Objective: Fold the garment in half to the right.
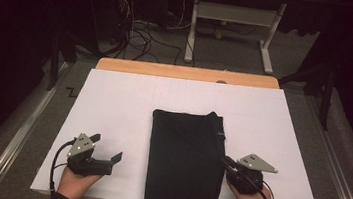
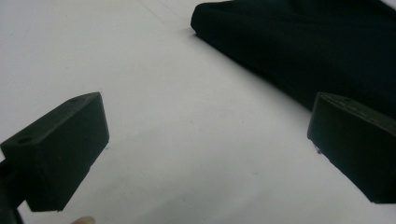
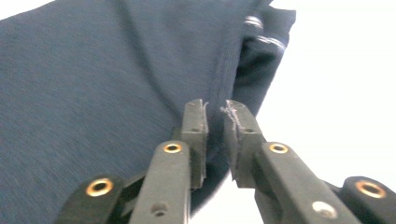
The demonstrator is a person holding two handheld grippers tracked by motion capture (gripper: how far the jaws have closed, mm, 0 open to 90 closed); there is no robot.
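White paper covered the table (image 1: 113,102), and a folded dark cloth (image 1: 184,166) lay on it with its long axis running away from the person, nearer the right hand. The right gripper (image 3: 215,109) sat at the cloth's right edge, jaws nearly closed on the hem. The left gripper (image 1: 108,151) stood wide open and empty, well left of the cloth.
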